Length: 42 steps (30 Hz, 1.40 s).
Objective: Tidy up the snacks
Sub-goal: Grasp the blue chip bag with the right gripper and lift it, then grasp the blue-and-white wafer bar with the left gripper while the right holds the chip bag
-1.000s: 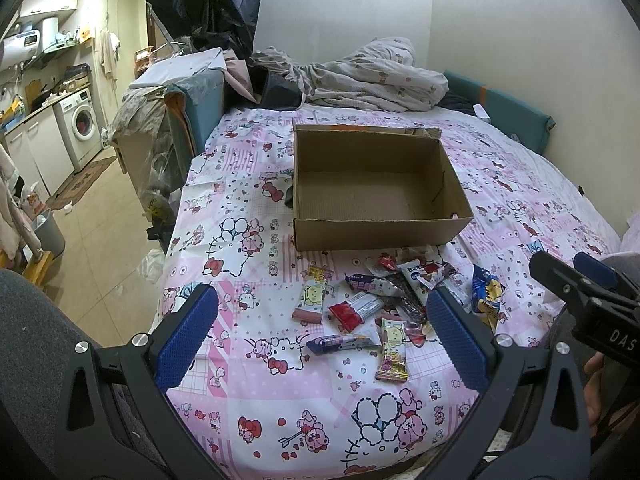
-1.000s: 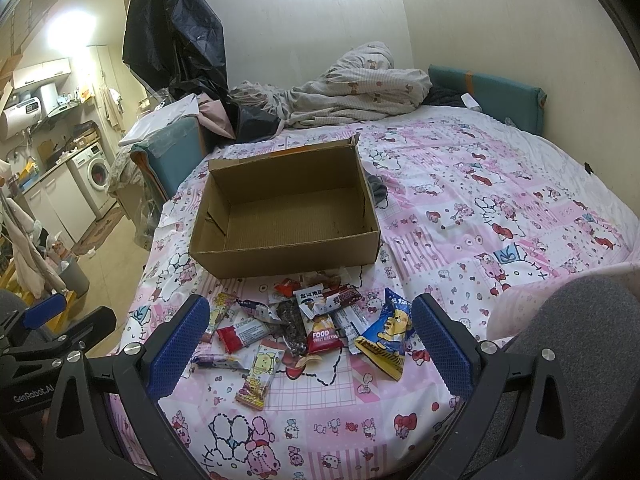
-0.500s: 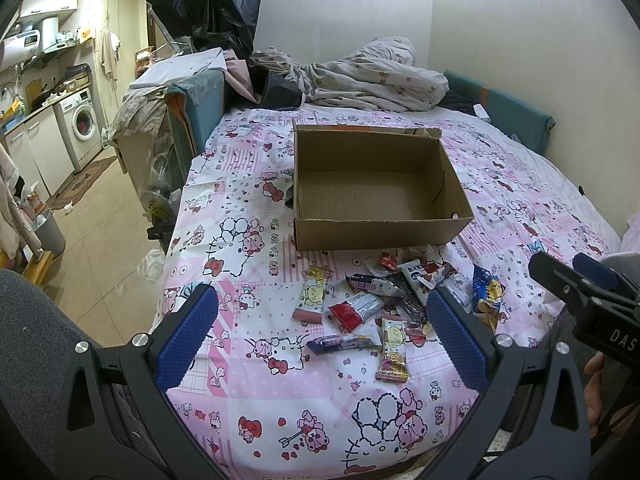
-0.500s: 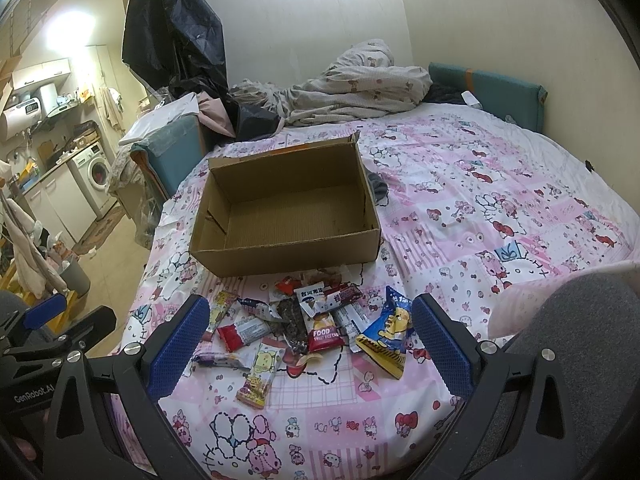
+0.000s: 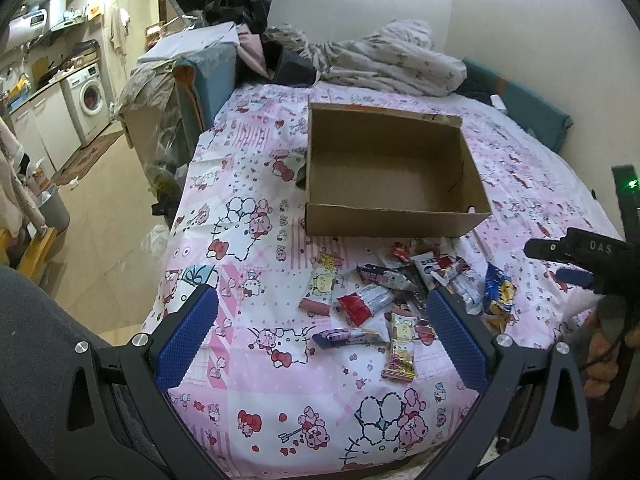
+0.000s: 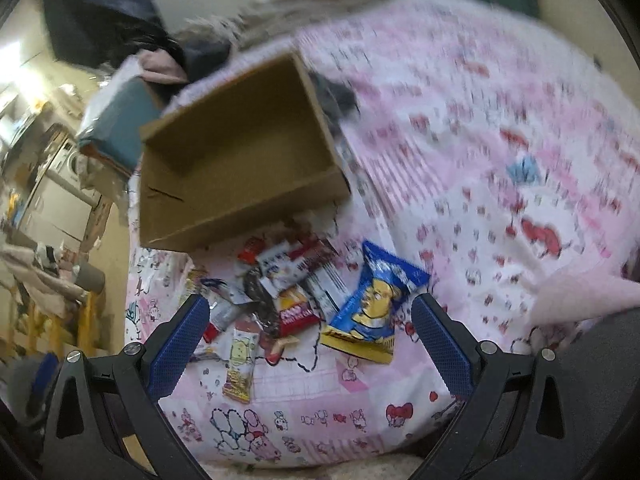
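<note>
An empty open cardboard box sits on the pink patterned bed sheet; it also shows in the right wrist view. A pile of snack packets lies in front of the box. In the right wrist view the pile includes a blue and yellow bag. My left gripper is open and empty above the near side of the pile. My right gripper is open and empty, close over the snacks; its body shows at the right of the left wrist view.
Crumpled bedding lies at the far end of the bed. A teal cushion lines the right wall. Left of the bed are a cluttered teal bin, floor and a washing machine.
My right gripper has moved forward and down toward the snack pile and tilted; its view is motion-blurred. My left gripper has barely moved.
</note>
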### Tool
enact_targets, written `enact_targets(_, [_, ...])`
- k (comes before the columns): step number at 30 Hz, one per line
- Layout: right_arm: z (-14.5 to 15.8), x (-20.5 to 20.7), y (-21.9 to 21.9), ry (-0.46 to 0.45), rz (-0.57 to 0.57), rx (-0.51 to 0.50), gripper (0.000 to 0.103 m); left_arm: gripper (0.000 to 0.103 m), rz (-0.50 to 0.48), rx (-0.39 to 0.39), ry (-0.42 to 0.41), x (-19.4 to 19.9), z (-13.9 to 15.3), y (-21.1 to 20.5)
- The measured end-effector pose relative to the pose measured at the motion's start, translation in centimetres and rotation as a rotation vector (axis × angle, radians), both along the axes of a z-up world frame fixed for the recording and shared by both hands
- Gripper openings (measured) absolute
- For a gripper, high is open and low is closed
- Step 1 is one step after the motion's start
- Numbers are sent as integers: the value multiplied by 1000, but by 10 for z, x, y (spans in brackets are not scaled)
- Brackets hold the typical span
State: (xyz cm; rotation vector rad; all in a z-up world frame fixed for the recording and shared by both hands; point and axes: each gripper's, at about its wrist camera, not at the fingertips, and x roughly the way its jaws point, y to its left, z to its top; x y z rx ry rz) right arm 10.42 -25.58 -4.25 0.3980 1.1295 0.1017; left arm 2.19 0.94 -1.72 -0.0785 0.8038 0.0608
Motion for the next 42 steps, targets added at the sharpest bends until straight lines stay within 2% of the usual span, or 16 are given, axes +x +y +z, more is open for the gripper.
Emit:
enact_targets(2, [-6, 7, -5, 44, -6, 33, 103, 103, 11, -17, 28, 7, -1, 2])
enact_targets(5, [-18, 17, -13, 113, -39, 26, 103, 103, 21, -38, 68, 21, -2, 3])
enact_targets(8, [-43, 28, -20, 215, -72, 41, 103, 103, 31, -63, 104, 37, -4, 5])
enact_targets(11, [-66, 36, -24, 271, -113, 58, 100, 103, 38, -67, 129, 48, -7, 5])
enact_targets(13, [-77, 44, -21, 302, -103, 50, 77, 103, 39, -63, 143, 54, -10, 4])
enact_targets(17, [-94, 56, -12, 335, -89, -15, 73, 103, 46, -67, 183, 67, -14, 5])
enact_targets(18, [-100, 58, -11, 344, -83, -33, 69, 103, 48, -70, 195, 71, -15, 7])
enact_targets(19, [-105, 59, -9, 361, -69, -63, 56, 103, 51, -70, 205, 74, -16, 7])
enact_targets(20, [-108, 60, -9, 374, -60, -81, 52, 103, 54, -69, 214, 77, -18, 9])
enact_targets(22, [-108, 58, -12, 365, -63, -82, 39, 103, 63, -73, 231, 82, -20, 12])
enact_targets(24, [-96, 53, -17, 320, -84, -71, 35, 103, 74, -75, 251, 87, -24, 15])
enact_targets(30, [-31, 32, -25, 86, -65, 28, 33, 103, 88, -91, 352, 93, -48, 18])
enact_targets(33, [-13, 23, -22, 24, -18, 121, 33, 103, 82, -108, 427, 94, -70, 11])
enact_targets(39, [-21, 20, -15, 55, -12, 205, 33, 103, 70, -152, 535, 93, -117, -20])
enact_targets(42, [-21, 20, -16, 67, -18, 236, 33, 103, 86, -134, 578, 98, -138, -29])
